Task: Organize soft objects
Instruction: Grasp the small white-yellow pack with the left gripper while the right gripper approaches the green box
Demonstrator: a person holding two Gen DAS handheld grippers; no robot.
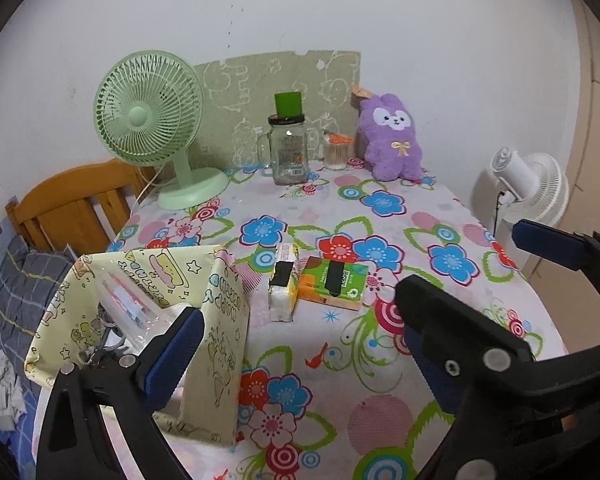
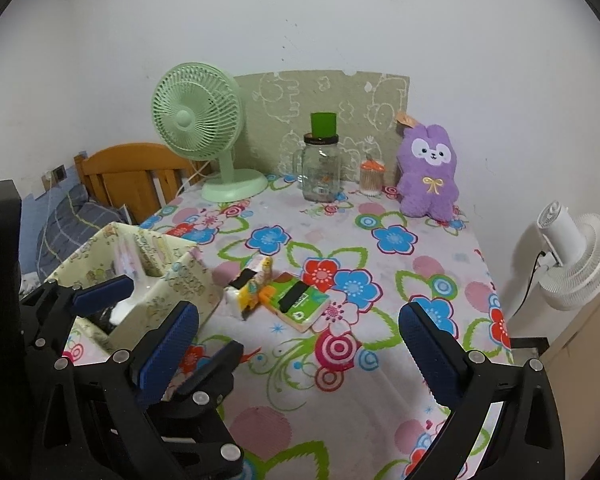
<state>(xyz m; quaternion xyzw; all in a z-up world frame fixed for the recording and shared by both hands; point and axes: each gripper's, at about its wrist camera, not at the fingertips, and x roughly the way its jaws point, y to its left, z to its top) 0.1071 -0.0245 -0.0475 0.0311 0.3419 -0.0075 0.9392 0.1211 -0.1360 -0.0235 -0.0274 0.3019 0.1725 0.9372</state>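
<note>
A white-and-yellow tissue pack (image 1: 283, 288) with a black strip and a green-and-orange tissue pack (image 1: 334, 283) lie side by side mid-table; both show in the right wrist view (image 2: 249, 286) (image 2: 298, 300). A yellow patterned fabric bin (image 1: 140, 320) (image 2: 156, 276) stands at the table's left edge, holding a clear bag and cords. A purple plush bunny (image 1: 394, 138) (image 2: 430, 172) sits at the back right. My left gripper (image 1: 296, 336) is open and empty, near the bin. My right gripper (image 2: 300, 340) is open and empty, in front of the packs.
A green desk fan (image 1: 152, 128), a glass mug jar (image 1: 288, 152) with a green cup on its lid, and a toothpick jar (image 1: 336, 154) stand along the back wall. A white floor fan (image 1: 528, 184) stands right of the table. A wooden bed frame (image 1: 72, 204) lies left.
</note>
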